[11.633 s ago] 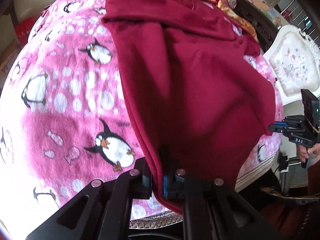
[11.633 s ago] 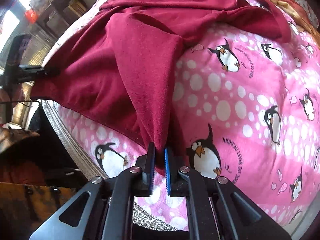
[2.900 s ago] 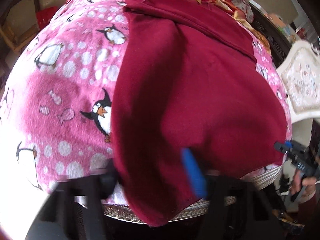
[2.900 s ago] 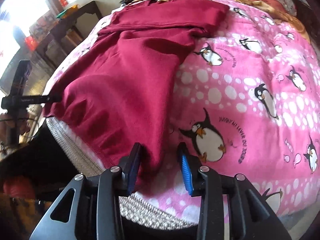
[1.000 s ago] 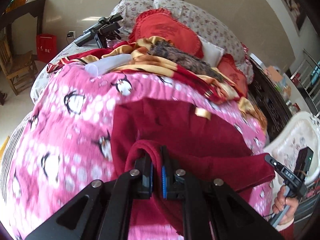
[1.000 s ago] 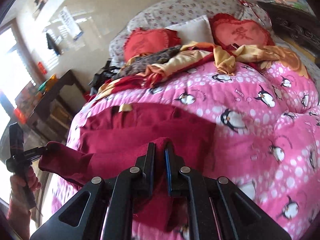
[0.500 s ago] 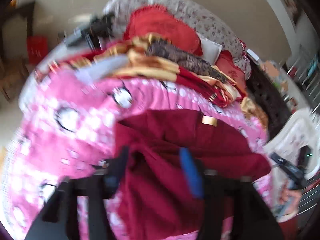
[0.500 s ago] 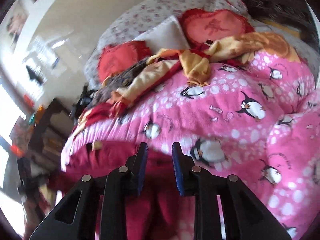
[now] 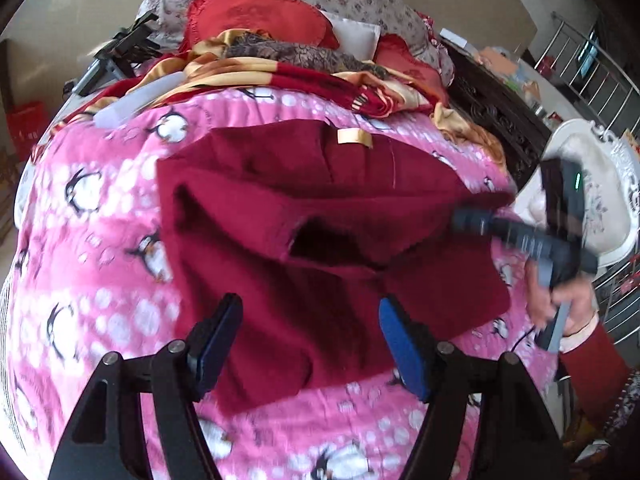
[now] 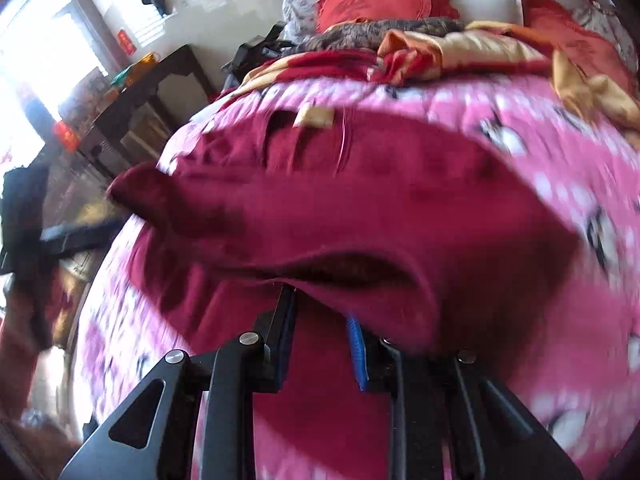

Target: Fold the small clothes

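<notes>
A dark red garment (image 9: 320, 200) lies folded over itself on the pink penguin blanket (image 9: 100, 280), its tan label (image 9: 354, 138) at the far edge. My left gripper (image 9: 310, 340) hovers above its near part, open wide, with nothing pinched between the blue pads. In the right wrist view the garment (image 10: 360, 200) fills the middle, and its folded hem drapes over the tips of my right gripper (image 10: 320, 320). Those jaws stand a little apart and do not press on the cloth. From the left wrist view, the right gripper (image 9: 472, 216) shows blurred at the garment's right corner.
Red pillows (image 9: 260, 12) and a crumpled gold-and-red cover (image 9: 280, 68) pile up at the bed's head. A white chair (image 9: 600, 184) stands by the right side of the bed, a dark side table (image 10: 152, 92) by the left. A person's hand (image 9: 560, 304) holds the right gripper.
A second ago both grippers were shut on raised folds of the garment. Both have since let go and stand open, and the cloth has dropped onto the blanket, folded over.
</notes>
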Tool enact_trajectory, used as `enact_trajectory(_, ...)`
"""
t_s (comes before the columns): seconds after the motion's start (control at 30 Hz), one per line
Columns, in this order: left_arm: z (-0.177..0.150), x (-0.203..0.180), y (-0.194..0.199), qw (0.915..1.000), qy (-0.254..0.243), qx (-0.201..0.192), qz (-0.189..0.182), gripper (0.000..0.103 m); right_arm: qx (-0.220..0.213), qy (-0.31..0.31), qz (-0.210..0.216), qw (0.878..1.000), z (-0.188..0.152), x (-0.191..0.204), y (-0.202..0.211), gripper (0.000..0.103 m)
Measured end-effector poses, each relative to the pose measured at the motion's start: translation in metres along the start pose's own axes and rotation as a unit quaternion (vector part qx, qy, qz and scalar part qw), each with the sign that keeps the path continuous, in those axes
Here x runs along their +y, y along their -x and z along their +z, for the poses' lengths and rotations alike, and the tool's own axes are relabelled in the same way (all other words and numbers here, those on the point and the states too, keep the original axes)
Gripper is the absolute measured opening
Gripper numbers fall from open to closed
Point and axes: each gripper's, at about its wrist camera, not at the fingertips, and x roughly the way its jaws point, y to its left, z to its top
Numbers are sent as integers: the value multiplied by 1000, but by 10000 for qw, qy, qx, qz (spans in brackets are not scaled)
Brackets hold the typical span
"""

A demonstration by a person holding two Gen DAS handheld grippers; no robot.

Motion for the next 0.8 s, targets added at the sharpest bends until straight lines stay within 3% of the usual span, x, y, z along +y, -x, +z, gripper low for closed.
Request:
enact_trajectory(0.1,22,3,-13,9997,209,-154,47,74,-622,-799,-13,9949,31,-26,4,10)
enact_trajectory(0.2,51,21,-21,9964,693,-451,159,74,-866,-1304,-241,9874,44,-46,14,10)
enact_trajectory(0.37,81,54,-38,9886,1284,-654,428,74,-1056,-886,-672,9882,32,-44,37,11)
enact_trajectory(0.47,87,60,-48,9885,1314,-552,513,74,-860,-434,-1151,9887,25,-36,24,11)
enact_trajectory(0.57,88,58,-50,9883,1261,-537,669,74,-933,-666,-1300,9849,33,-46,20,11)
enact_trajectory(0.6,87,55,-45,9886,1253,-559,623,74,-1040,-827,-1236,9834,37,-50,24,13)
enact_trajectory(0.7,80,41,-30,9909,1013,-723,509,74,-1279,-751,-1179,9819,50,-52,31,31)
enact_trajectory(0.73,78,36,-27,9915,948,-757,465,74,-1217,-687,-1224,9826,53,-54,29,39)
enact_trajectory(0.8,74,25,-23,9932,811,-775,296,74,-897,-662,-1182,9867,62,-60,14,43)
